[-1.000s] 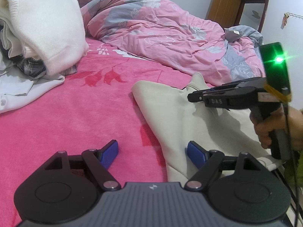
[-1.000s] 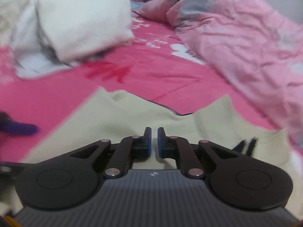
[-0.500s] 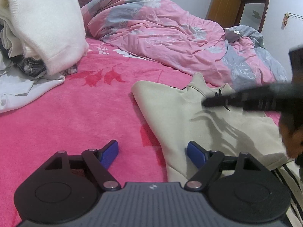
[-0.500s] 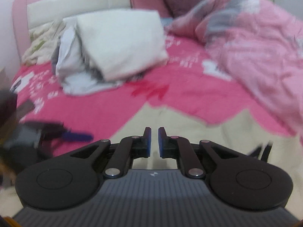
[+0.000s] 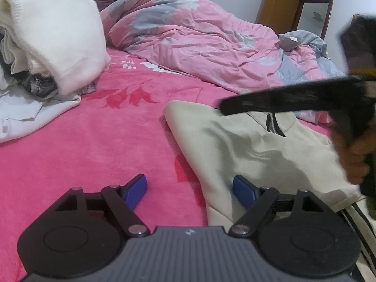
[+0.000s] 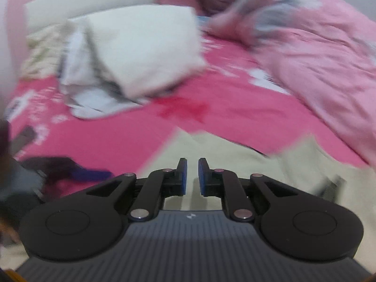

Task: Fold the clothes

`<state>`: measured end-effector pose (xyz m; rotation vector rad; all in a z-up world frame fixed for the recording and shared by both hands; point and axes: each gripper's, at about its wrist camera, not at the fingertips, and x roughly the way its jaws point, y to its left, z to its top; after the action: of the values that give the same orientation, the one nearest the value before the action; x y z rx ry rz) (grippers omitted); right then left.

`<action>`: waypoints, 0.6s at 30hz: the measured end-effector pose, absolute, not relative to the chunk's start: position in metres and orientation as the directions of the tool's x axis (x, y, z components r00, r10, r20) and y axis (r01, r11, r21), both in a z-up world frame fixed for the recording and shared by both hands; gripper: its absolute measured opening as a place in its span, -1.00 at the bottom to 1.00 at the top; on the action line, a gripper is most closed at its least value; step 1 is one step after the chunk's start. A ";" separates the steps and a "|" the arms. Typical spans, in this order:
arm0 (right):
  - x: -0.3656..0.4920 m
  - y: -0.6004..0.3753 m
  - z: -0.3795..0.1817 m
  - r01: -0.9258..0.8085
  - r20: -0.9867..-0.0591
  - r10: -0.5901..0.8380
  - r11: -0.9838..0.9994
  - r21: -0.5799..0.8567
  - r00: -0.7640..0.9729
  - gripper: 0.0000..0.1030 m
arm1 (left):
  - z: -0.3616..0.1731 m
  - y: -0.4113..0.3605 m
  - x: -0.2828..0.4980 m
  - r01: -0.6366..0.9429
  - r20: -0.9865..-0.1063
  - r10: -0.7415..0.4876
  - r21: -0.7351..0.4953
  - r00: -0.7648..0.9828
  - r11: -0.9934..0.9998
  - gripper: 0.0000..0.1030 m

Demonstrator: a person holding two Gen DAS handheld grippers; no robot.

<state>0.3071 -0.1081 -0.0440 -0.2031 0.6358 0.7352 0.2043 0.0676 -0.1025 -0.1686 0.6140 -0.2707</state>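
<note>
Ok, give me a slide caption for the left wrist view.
Left gripper open over a beige hooded top on a pink bed, the right gripper above it.

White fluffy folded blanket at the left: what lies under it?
Under the white fluffy blanket show a plaid cloth and a pale garment; anything deeper is covered.

No readable text, labels or numbers anywhere, small tag on grey bedding illegible

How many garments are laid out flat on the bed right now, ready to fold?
1: the beige zip-up top, spread on the pink blanket just ahead of both grippers. The heap of clothes at far left is bunched together, so garments there can't be counted.
</note>
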 end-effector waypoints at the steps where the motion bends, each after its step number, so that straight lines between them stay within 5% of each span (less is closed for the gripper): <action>1: 0.313 -0.098 -0.049 -0.691 -0.610 0.575 0.720 0.060 0.545 -0.83 | -0.103 0.068 0.204 0.200 -0.544 -0.300 -0.236 0.784 0.951 0.59; 5: 0.343 -0.078 -0.095 -0.638 -0.710 0.432 0.770 -0.030 0.555 -0.83 | -0.103 0.069 0.205 0.200 -0.543 -0.304 -0.243 0.783 0.949 0.59; 10: 0.340 -0.083 -0.072 -0.606 -0.683 0.420 0.794 -0.042 0.598 -0.77 | -0.103 0.066 0.205 0.201 -0.548 -0.293 -0.224 0.783 0.954 0.60; 14: 0.333 -0.068 -0.047 -0.709 -0.615 0.562 0.705 0.006 0.554 -0.78 | -0.103 0.066 0.205 0.201 -0.548 -0.293 -0.222 0.784 0.954 0.60; 18: 0.358 -0.042 -0.083 -0.716 -0.702 0.473 0.694 -0.076 0.532 -0.83 | -0.103 0.068 0.205 0.201 -0.546 -0.300 -0.234 0.782 0.951 0.60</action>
<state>0.3575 -0.0419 -0.0828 -0.3798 0.7080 0.7293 0.2049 0.0677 -0.1034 -0.1672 0.6162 -0.2714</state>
